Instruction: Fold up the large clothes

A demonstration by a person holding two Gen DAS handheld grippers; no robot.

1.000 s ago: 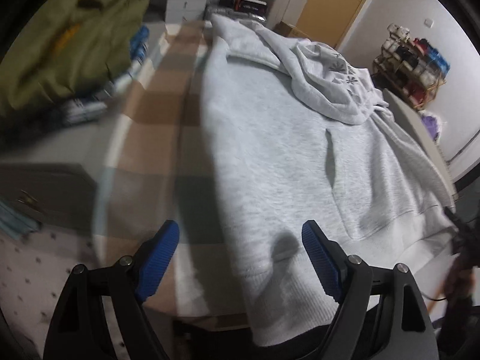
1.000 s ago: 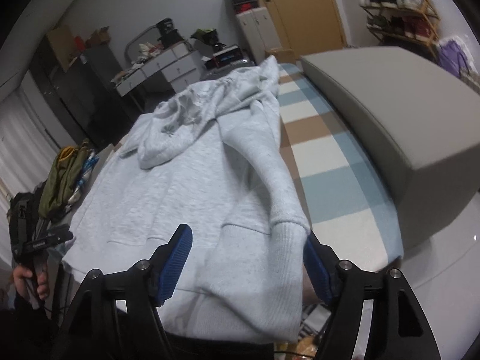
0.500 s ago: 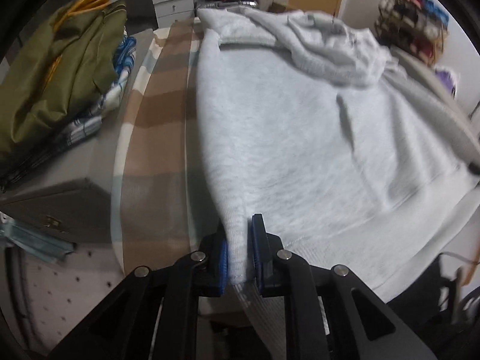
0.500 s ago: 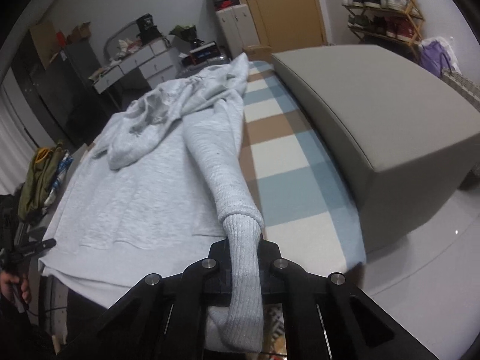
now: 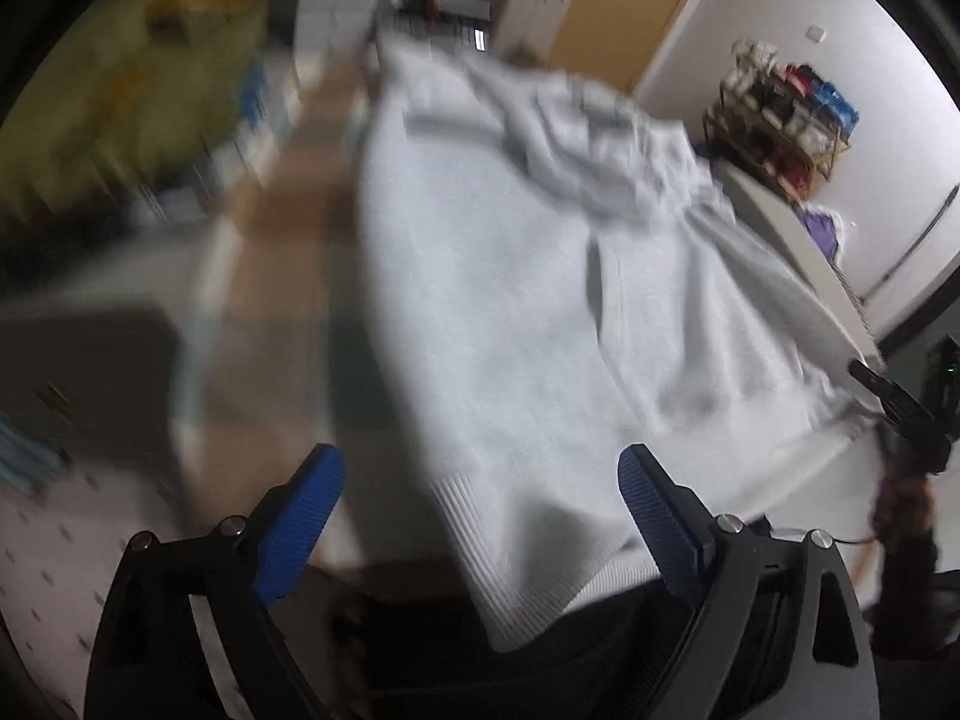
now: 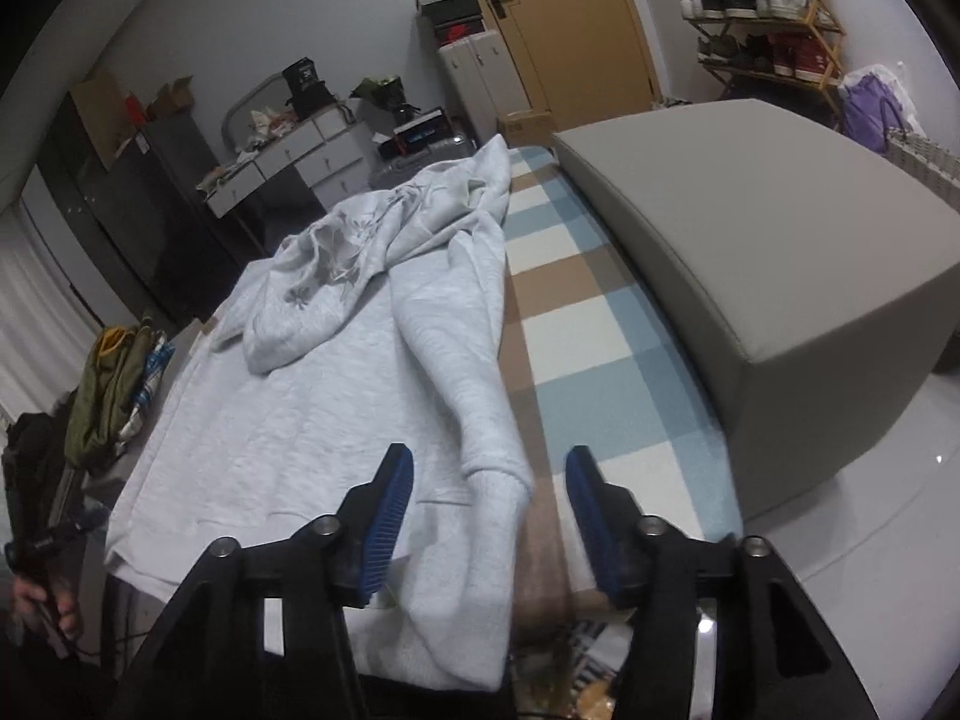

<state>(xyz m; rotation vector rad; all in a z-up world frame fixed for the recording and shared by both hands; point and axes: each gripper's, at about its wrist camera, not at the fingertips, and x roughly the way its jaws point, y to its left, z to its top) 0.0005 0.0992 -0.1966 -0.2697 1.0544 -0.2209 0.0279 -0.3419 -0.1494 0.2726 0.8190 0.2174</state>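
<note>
Both grippers, left [image 5: 480, 516] and right [image 6: 489, 516], have released the sweatshirt [image 6: 312, 396], jaws wide.

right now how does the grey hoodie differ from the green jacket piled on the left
The grey hoodie is spread flat over the checked cover, one sleeve stretched toward the camera; the green jacket sits bunched in a heap off its edge. The hoodie looks far larger and pale; the jacket is olive with yellow trim.
</note>
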